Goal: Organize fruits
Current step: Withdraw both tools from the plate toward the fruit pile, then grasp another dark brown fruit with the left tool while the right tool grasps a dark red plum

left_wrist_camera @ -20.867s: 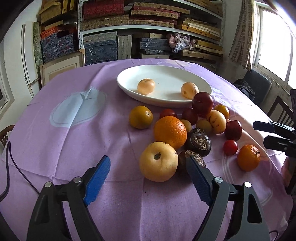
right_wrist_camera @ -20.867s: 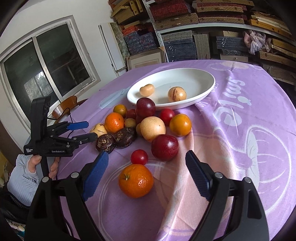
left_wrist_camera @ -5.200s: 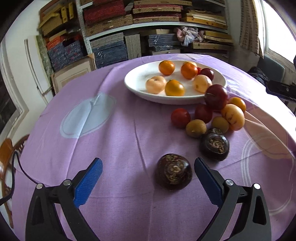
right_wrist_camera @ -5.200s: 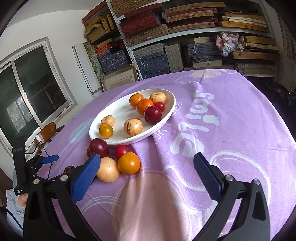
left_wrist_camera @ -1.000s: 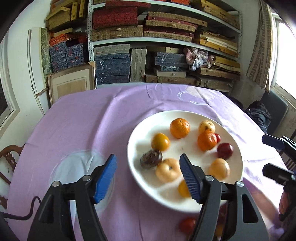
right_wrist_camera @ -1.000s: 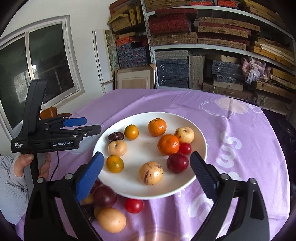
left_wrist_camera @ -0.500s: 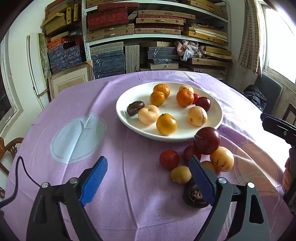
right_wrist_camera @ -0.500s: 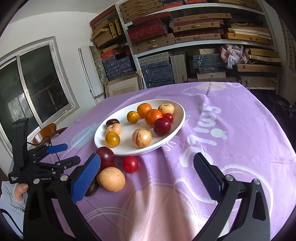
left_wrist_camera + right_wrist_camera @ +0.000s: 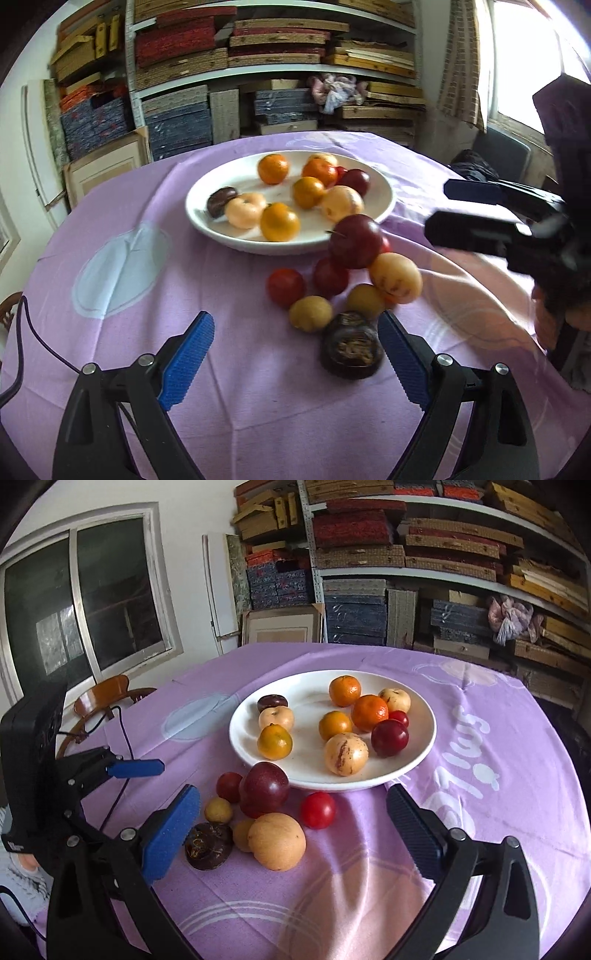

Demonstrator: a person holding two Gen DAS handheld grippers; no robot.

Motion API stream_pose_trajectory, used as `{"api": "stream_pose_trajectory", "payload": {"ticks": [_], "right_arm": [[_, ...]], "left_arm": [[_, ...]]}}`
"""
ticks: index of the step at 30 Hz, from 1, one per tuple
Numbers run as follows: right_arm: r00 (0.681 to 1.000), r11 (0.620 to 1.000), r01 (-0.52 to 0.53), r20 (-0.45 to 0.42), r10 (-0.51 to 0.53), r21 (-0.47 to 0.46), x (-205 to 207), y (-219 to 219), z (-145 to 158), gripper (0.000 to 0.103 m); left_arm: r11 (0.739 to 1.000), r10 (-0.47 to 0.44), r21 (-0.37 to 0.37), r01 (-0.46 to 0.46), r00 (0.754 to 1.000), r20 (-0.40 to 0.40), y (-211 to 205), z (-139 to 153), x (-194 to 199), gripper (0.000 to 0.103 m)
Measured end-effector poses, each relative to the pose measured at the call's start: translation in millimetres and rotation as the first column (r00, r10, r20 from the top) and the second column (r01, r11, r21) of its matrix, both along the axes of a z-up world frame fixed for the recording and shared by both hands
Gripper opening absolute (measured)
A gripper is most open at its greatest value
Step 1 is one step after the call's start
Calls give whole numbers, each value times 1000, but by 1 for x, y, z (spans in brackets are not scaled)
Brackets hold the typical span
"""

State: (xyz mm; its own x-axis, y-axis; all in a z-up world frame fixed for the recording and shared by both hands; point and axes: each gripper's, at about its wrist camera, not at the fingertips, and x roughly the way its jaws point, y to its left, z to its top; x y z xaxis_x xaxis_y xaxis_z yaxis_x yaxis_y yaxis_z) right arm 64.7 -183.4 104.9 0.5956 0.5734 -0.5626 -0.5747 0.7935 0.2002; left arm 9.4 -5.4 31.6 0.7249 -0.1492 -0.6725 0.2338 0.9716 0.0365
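Note:
A white plate (image 9: 207, 218) holds several oranges, pale fruits, red plums and one dark passion fruit (image 9: 221, 196). In front of it several loose fruits lie on the purple cloth: a dark red plum (image 9: 354, 242), a tan fruit (image 9: 395, 282), a tomato (image 9: 286, 288) and a second dark passion fruit (image 9: 351, 345). My left gripper (image 9: 295, 325) is open and empty, with that passion fruit just inside its right finger. My right gripper (image 9: 293, 797) is also open and empty, low over the tan fruit (image 9: 277, 840) and a red tomato (image 9: 317, 809).
The round table (image 9: 498, 812) ends close behind the plate (image 9: 424, 749). Shelves of stacked boards (image 9: 406, 554) fill the back wall. A wooden chair (image 9: 107, 694) and a window stand at the left. A black cable (image 9: 33, 332) trails over the cloth.
My left gripper pulled back from over the plate and sank toward the loose fruits, its jaws spreading wider. My right gripper moved closer to the loose fruits.

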Motion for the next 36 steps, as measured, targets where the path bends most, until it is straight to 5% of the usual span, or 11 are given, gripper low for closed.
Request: {"api": "stream_pose_trajectory", "payload": {"ticks": [9, 16, 21, 30, 31, 33, 36], "right_arm": [[994, 990, 71, -90, -59, 125, 14, -39, -5, 99], [995, 990, 70, -75, -61, 124, 9, -41, 0, 99], [995, 989, 69, -75, -59, 132, 9, -43, 0, 99], [997, 992, 53, -64, -46, 111, 5, -36, 0, 99], [997, 993, 51, -64, -44, 110, 5, -35, 0, 99], [997, 993, 47, -61, -40, 108, 4, -34, 1, 99], [998, 993, 45, -58, -39, 108, 3, -34, 1, 99]], "left_arm": [[995, 4, 103, 2, 998, -65, -22, -18, 13, 91], [978, 125, 175, -116, 991, -42, 9, -18, 10, 94], [974, 216, 86, -212, 975, -48, 51, -12, 8, 93], [994, 65, 87, -63, 998, -24, 21, -8, 7, 92], [996, 61, 70, -58, 997, -42, 23, -10, 11, 90], [999, 45, 26, -43, 995, -85, 27, -14, 18, 69], [999, 45, -11, -47, 993, -107, 32, -16, 22, 64]]}}
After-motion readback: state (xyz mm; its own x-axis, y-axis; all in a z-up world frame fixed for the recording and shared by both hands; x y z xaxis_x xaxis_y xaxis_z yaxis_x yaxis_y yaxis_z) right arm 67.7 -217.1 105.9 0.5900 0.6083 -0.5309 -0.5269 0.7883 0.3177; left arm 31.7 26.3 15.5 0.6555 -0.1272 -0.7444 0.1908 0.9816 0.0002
